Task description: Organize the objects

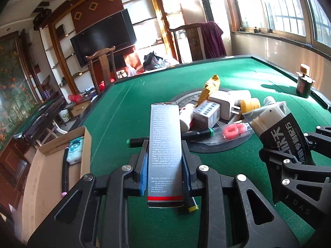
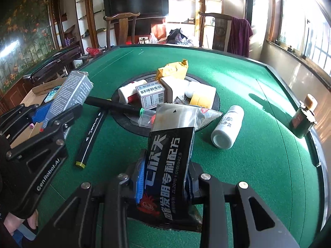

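Work is barely begun: my left gripper [image 1: 164, 161] clamps a grey glue carton [image 1: 164, 150], my right gripper [image 2: 165, 186] a black sachet [image 2: 165, 163], both lifted over the table's near edge. The cardboard box [image 1: 51, 165] off the left edge holds what looks like a tissue pack [image 1: 75, 149], while the pile [image 2: 165, 95] at centre and two markers [image 2: 93, 132] remain.

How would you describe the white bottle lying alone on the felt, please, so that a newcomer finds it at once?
Start at the green table and find the dark round disc at its centre, piled with small items. Just right of the disc lies a white bottle on its side, alone on the felt.
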A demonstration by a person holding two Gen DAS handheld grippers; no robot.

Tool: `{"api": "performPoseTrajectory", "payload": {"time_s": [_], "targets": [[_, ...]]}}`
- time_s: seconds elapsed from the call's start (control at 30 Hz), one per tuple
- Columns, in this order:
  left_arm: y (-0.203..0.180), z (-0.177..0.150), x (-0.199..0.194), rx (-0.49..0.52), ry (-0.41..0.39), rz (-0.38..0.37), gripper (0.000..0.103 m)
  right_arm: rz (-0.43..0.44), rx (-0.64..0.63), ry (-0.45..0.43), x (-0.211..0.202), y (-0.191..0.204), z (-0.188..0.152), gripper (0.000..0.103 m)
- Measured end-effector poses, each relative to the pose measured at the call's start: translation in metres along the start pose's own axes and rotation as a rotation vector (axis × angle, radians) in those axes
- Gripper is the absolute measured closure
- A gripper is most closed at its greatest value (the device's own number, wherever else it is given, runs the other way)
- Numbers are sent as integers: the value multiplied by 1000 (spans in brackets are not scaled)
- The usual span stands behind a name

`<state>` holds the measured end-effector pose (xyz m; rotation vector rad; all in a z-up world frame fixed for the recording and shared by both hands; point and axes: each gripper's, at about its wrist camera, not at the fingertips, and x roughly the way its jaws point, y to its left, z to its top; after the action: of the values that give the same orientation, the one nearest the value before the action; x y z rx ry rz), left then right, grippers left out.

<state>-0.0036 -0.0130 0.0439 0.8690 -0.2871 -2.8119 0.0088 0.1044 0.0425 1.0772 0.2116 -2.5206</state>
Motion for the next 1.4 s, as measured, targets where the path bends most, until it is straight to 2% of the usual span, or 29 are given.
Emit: {"api": "performPoseTrajectory", "payload": {"time_s": [0.27, 0.9, 1.4], "targets": [[17, -2, -9, -37, -23, 9, 76, -52, -16, -39, -6, 17, 4, 72], [56, -10, -15, -118, -38, 31, 76, -31, -66, -50, 0, 76, 10, 72], [77, -15, -20, -165, -46, 45, 76, -34, -91, -77, -5, 98, 14, 72]]}}
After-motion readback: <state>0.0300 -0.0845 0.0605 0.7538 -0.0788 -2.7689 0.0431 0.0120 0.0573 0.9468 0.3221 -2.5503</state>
